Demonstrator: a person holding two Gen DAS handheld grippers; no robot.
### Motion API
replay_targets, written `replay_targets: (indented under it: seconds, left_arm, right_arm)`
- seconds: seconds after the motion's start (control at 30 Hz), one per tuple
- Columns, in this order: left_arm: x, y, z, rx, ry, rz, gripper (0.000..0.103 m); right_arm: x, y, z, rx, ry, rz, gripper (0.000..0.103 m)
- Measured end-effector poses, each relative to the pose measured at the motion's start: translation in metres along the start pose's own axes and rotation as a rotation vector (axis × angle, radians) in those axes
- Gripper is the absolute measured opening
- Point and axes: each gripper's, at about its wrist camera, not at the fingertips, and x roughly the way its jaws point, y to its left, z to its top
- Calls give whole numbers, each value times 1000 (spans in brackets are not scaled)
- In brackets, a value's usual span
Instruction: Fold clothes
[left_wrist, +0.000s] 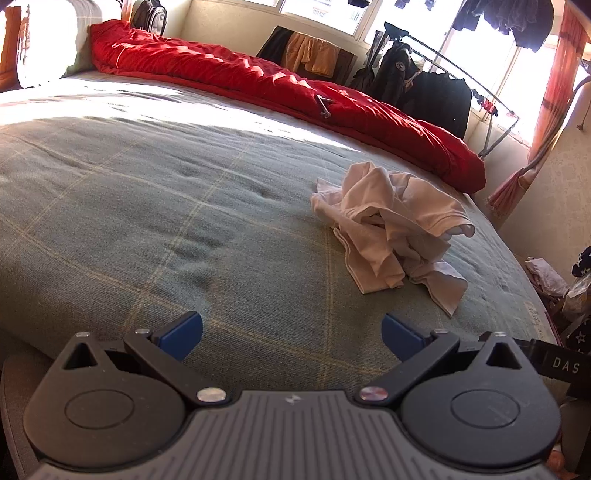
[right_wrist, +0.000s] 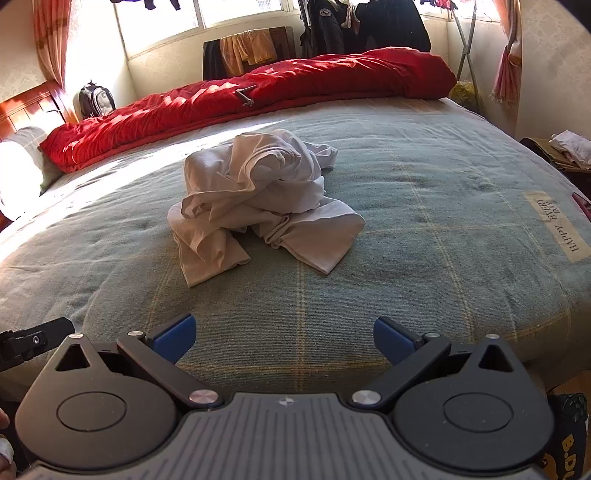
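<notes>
A crumpled white T-shirt lies in a heap on the grey-green checked bed cover. In the right wrist view the same T-shirt sits straight ahead in the middle of the bed cover. My left gripper is open near the bed's front edge, with the shirt ahead and to its right, well apart. My right gripper is open too, hovering at the front edge with the shirt a short way beyond its blue fingertips. Neither gripper holds anything.
A red duvet is bunched along the far side of the bed. A clothes rack with dark garments stands under the window. Pillow at the headboard end. Folded clothes lie on something beside the bed. A backpack sits in the corner.
</notes>
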Motion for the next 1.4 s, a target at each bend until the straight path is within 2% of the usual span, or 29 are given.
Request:
replay_targets:
  seconds: [0.2,0.33,0.43,0.53,0.63,0.73,0.83,0.9,0.97,1.03,1.13,1.2,1.3,1.4]
  left_arm:
    - [4,7,-3,4,-22,7,103]
    - [10,13,-3,6,-31,56,103]
    - [16,20,-4,-16,3,22,103]
    - [18,16,-5,37,3,32,103]
    - [17,8,-5,105,-33,60,103]
    - [17,7,-1,79,-21,22,103]
    - [17,3,0,84,-31,30,103]
    - [16,-2,-2,119,-52,46,103]
    - [19,-3,-4,135,-40,53,103]
    - [23,-6,-6,158,-17,74,103]
    - [23,-11,-10,194,-24,102,103]
    - [22,-13,-10,200,-24,90,103]
    - [22,-16,-8,215,-19,87,103]
    - [21,-16,-8,241,-24,98,103]
  right_arm:
    - [5,10,3,-27,8,-8,103]
    - [10,17,6,-37,11,-12,103]
    - [12,20,6,-47,9,-6,103]
    - [16,22,7,-52,14,-3,103]
    - [19,21,8,-45,14,7,103]
    - [19,16,9,-33,8,15,103]
    - [19,10,8,-12,4,28,103]
    - [19,5,8,5,0,48,103]
    - [18,1,6,22,-15,85,103]
    - [16,-5,3,42,-30,150,103]
    - [17,-11,-1,82,-42,250,103]
    - [16,-11,-2,83,-50,268,103]
    - [12,-5,-3,57,-72,248,103]
    - [5,-4,-5,40,-127,297,103]
